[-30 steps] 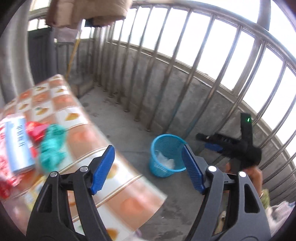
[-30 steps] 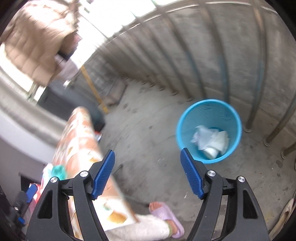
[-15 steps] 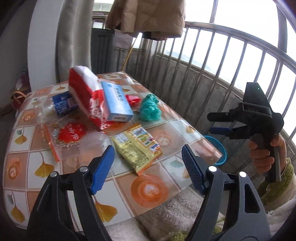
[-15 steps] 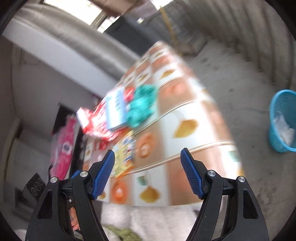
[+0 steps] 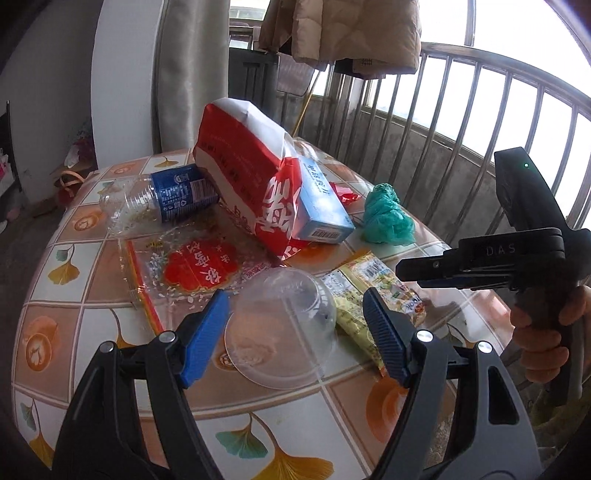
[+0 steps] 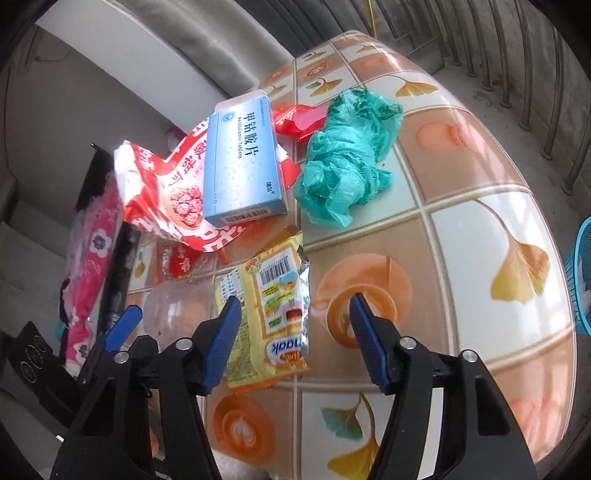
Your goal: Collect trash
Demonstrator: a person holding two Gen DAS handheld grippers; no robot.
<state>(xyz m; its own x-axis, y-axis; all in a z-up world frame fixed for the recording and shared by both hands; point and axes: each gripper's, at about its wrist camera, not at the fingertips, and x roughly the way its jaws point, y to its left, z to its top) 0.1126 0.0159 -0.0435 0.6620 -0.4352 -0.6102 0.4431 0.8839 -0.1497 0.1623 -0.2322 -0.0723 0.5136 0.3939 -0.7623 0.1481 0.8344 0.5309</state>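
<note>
Table with a tile-and-leaf patterned cover carries the trash. Left gripper: jaws stand wide apart above the near part of the table; a clear plastic cup lying on its side shows between the blue pads, but the pads do not press on it. Right gripper: jaws are closing; a yellow snack packet lies flat on the table under and between the pads, not yet pinched as far as the view shows. In the left view the right gripper appears from the side, held by a hand at the right edge, above the table's right rim. Other trash on the table: a red and white bag standing tilted at the middle, a light blue box leaning on it, a crumpled green plastic bag just right of the box, a red wrapper behind them, an empty bottle on its side at the left, a flat clear wrapper with a red label near the cup. A blue basket stands on the floor past the table's right edge. Metal railing behind; a tan jacket hangs above.
</note>
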